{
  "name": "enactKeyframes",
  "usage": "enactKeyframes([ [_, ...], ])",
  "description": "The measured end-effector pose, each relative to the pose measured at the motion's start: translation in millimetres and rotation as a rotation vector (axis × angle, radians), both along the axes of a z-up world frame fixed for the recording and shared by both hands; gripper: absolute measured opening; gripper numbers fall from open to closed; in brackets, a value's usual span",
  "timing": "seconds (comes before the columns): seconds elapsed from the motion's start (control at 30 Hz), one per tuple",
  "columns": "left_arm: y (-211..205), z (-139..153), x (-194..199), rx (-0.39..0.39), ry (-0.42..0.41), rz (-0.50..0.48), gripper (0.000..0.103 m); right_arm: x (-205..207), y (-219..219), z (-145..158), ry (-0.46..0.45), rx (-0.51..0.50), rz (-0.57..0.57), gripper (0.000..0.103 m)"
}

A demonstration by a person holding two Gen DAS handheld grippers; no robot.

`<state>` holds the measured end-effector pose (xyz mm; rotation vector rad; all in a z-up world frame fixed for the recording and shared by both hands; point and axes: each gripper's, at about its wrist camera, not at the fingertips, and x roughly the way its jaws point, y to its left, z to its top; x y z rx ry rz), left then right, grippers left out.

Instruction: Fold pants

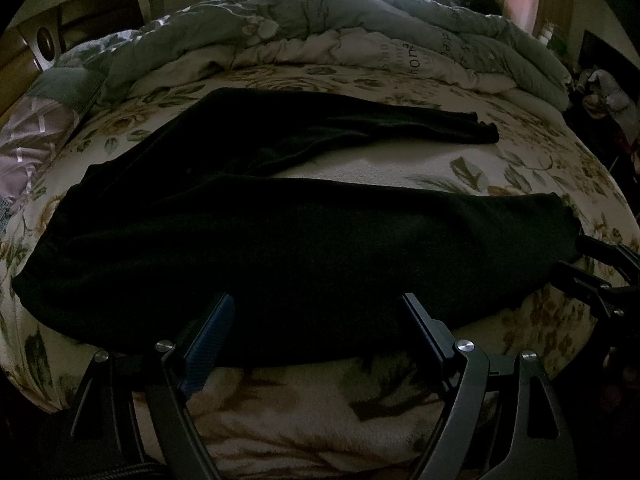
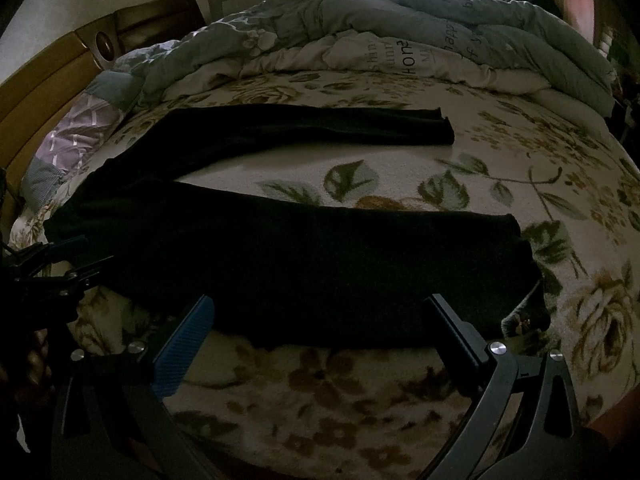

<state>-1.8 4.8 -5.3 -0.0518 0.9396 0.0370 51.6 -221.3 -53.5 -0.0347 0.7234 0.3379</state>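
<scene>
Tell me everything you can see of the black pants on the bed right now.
The black pants look like soft, matte knit, too dark for seams or pockets to show. They lie flat and unfolded on the floral bedspread, legs spread in a V, waist at left, cuffs at right. The near leg is broad; the far leg looks narrower. The left gripper and right gripper are both open at the near leg's front edge; contact is unclear.

Black tool [image 1: 318, 300], blue pads, silver screws
</scene>
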Motion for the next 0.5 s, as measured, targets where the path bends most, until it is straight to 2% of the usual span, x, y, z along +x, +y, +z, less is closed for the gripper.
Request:
enactKeyframes([
  [0.5, 0, -1, -1, -0.007, 0.002, -0.001, 0.084, -3, 5, 4, -0.002, 0.011, 0.002, 0.103],
])
